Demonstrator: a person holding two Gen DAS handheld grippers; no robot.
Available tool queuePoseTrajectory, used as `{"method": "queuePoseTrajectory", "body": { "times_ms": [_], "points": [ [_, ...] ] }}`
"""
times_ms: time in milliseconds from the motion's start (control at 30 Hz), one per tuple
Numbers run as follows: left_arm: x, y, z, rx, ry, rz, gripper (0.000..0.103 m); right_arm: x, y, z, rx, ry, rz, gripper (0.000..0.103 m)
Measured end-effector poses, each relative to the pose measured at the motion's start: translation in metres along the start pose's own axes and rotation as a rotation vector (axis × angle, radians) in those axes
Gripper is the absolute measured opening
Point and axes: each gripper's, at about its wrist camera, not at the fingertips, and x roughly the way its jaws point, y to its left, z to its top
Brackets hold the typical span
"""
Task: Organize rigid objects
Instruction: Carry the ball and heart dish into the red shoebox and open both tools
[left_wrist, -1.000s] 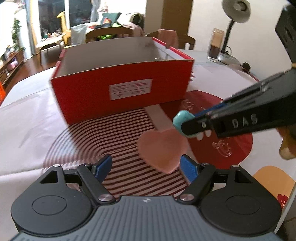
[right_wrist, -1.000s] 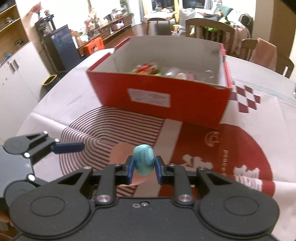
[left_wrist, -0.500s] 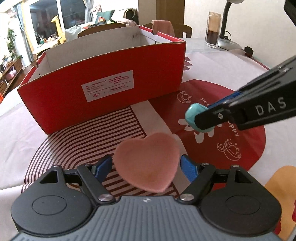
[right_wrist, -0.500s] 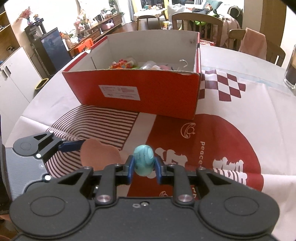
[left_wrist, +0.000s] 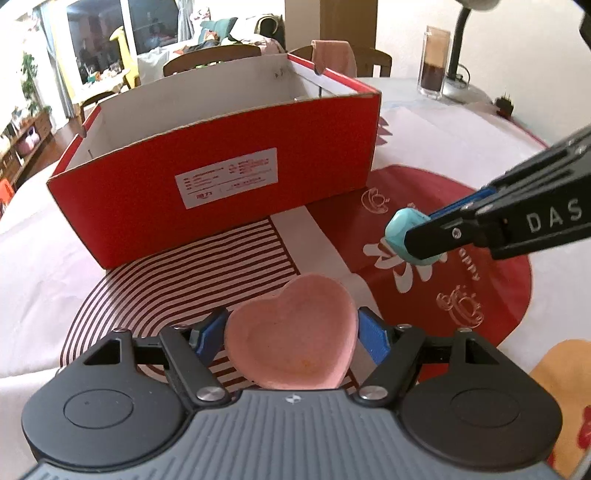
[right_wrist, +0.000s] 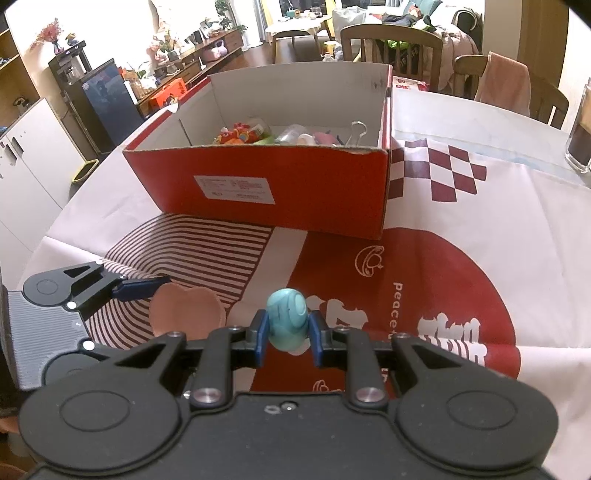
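While the left gripper (left_wrist: 291, 332) has its 2 blue pads clamped on the rim of a pink heart-shaped dish (left_wrist: 295, 332), the right gripper (right_wrist: 287, 334) is closed around a turquoise marbled egg-shaped bead (right_wrist: 287, 324). Both are held above the red-and-white patterned tablecloth (right_wrist: 461, 258), just in front of the open red cardboard box (right_wrist: 295, 192), which holds small toys and a binder clip (right_wrist: 356, 133).

A home's dining room: clothed table (right_wrist: 480, 229), wooden chairs (right_wrist: 391, 40), sideboard (right_wrist: 207, 40) (plants, ornaments).
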Motion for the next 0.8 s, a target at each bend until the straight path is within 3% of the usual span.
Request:
{"method": "queuePoseTrajectory", "body": {
  "times_ms": [400,800],
  "points": [
    [-0.046,0.05,0.047,-0.156,-0.013,0.028,0.075,-0.036,0.013,0.051,-0.055,-0.103,0.011,0.022],
    [-0.062,0.1,0.125,-0.182,-0.083,0.087,0.075,-0.027,0.016,0.112,-0.079,-0.187,-0.026,0.022]
  ]
}}
